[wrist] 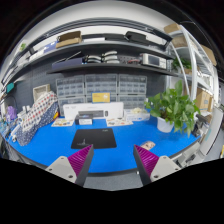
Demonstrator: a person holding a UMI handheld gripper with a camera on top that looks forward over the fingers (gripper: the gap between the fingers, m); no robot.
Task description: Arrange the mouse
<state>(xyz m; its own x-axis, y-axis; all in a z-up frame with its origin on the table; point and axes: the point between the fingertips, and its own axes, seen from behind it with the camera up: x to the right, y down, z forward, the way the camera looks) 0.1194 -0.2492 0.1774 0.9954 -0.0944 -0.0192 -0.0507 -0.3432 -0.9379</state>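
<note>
A blue surface (60,148) is seen ahead of the gripper (112,160), whose two fingers are spread wide apart with nothing held between them; the purple pads (80,160) are turned toward an empty gap. A dark mouse pad (94,138) is laid flat near the middle of the surface, just beyond the fingers. A small dark object that may be the mouse (148,146) is seen near the front right edge of the surface, just ahead of the right finger and apart from the mouse pad, though it cannot be identified with certainty. A potted plant (172,108) is stood at the right side of the surface, and a rack (36,112) of flat items is set toward the left edge. Shelves (100,60) loaded with boxes are mounted behind the far edge. The step in hand is judged to be the approach, with no grasp yet made. For the next move, the fingers would need to be swung toward the right front edge, lowered about the mouse, and closed on its sides, before it is carried across to the mouse pad.
</note>
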